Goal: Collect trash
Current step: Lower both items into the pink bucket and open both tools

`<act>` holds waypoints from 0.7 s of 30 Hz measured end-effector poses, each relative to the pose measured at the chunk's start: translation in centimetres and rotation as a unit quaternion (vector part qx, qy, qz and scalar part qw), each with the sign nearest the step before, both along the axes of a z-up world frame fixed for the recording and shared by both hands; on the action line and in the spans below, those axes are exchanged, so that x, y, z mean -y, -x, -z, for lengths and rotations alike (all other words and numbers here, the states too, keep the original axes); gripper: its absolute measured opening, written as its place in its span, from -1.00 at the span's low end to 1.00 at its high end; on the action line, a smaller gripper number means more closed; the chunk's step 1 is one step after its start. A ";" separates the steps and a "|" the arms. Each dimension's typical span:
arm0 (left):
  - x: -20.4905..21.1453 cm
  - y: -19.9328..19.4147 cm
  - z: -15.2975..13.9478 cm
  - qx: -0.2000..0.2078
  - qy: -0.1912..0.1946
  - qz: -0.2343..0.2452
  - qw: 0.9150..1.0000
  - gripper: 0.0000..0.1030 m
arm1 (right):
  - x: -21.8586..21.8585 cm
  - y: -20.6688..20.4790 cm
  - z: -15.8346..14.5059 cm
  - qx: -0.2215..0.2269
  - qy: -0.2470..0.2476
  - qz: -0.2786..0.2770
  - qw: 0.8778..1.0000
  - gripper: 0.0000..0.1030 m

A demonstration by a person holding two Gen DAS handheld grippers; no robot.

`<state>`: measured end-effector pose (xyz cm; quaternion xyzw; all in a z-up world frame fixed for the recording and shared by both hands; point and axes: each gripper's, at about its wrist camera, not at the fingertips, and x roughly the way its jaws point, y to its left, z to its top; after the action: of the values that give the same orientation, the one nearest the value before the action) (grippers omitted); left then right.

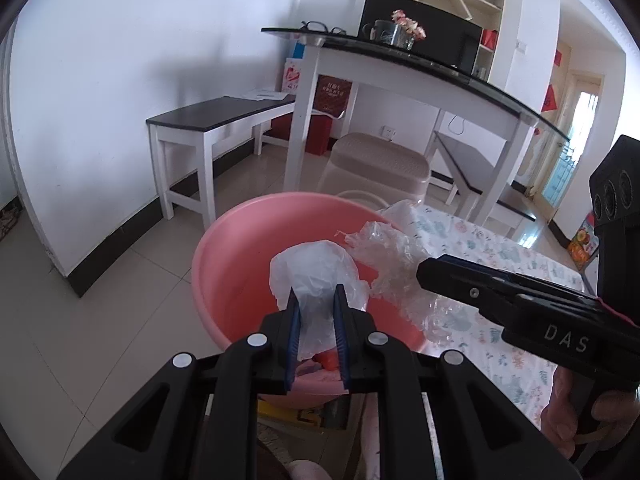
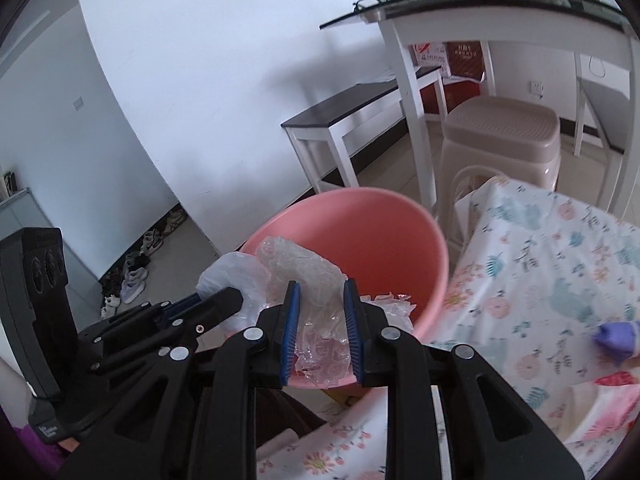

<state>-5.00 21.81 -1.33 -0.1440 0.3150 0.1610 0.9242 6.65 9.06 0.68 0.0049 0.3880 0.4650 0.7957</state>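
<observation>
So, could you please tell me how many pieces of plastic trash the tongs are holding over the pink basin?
2: a white plastic bag in the left tongs, and crumpled clear wrap in the right tongs. More may lie hidden inside the pink basin.

A: What do the right tongs (image 2: 321, 296) hold?

B: A crumpled clear plastic wrap (image 2: 316, 280), pinched between the blue pads, over the near rim of the pink basin (image 2: 400, 220).

A: And on the left?

B: The left tongs (image 2: 224, 300) grip a white plastic bag (image 2: 228, 276), touching the clear wrap.

A: Anything to the right?

B: The floral cloth on the desk (image 2: 540, 248), with a purple scrap (image 2: 616, 336) lying on it; a beige stool (image 2: 500, 136) stands farther off.
</observation>
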 end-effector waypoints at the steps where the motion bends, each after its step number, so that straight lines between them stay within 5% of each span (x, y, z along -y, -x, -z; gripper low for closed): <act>1: -0.1 0.0 0.2 -0.003 0.000 -0.001 1.000 -0.71 | -0.2 0.0 0.3 -0.002 0.001 0.000 1.000 -0.56; 18: -0.7 -0.1 1.2 -0.022 0.011 -0.008 1.000 -0.42 | -1.6 -0.3 1.5 -0.019 0.016 -0.002 1.000 -0.50; 21: -0.7 0.0 1.0 -0.020 0.009 -0.008 1.000 -0.31 | -1.5 -0.5 1.6 -0.021 0.014 0.001 1.000 -0.33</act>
<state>-5.00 22.52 -2.37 -0.1517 0.3334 0.1688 0.9151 7.12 10.59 -0.87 0.0033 0.4112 0.4587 0.7877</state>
